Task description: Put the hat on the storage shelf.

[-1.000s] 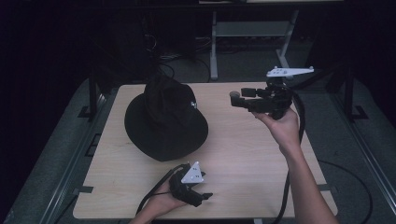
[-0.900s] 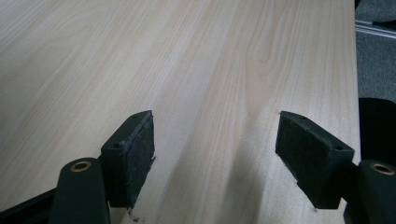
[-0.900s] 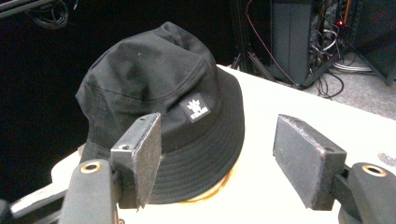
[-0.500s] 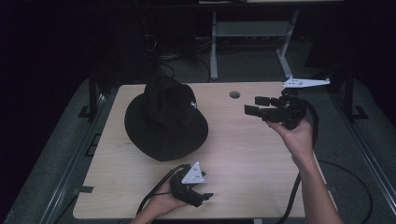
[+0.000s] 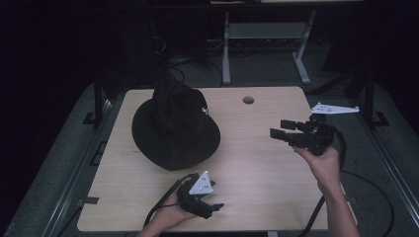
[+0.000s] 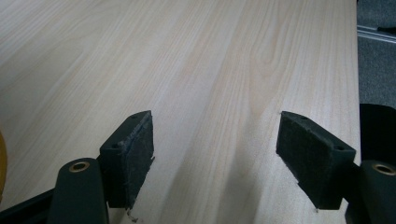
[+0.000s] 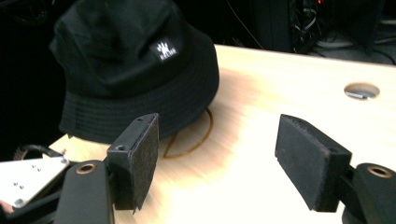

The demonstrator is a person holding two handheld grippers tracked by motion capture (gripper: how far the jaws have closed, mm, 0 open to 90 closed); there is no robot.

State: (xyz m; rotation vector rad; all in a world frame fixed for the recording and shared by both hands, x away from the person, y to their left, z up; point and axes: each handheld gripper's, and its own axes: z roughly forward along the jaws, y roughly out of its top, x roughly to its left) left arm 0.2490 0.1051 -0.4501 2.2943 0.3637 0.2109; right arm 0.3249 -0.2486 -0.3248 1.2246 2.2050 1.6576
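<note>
Wood-grain table (image 5: 257,163) takes up most of the high view, pale and rectangular, with a small round cable hole (image 5: 248,100) near its far edge. On the left half of the top sits a black bucket hat (image 5: 175,129), crown up and a little slumped, its brim lying flat on the wood. In the right gripper view the hat (image 7: 135,70) rises at upper left, a small white logo patch (image 7: 164,49) stitched on the crown, and a thin brownish ring mark (image 7: 194,135) shows on the table just beside the brim.

The right gripper (image 5: 284,129) is held in the air over the right side of the table, well apart from the hat, pointing across toward it, with its grey three-cornered plate (image 5: 334,108) sticking out behind. Its jaws stand wide apart with nothing between them; in its own view the right gripper (image 7: 217,149) frames bare wood and the hat's brim beyond.

The left gripper (image 5: 210,210) rests low at the near edge of the table, held in the person's left hand (image 5: 170,217), near the hat's front brim but not touching it. Its jaws are also spread wide and empty; in its own view the left gripper (image 6: 215,154) looks along bare table, both black pads clear of everything.
</note>
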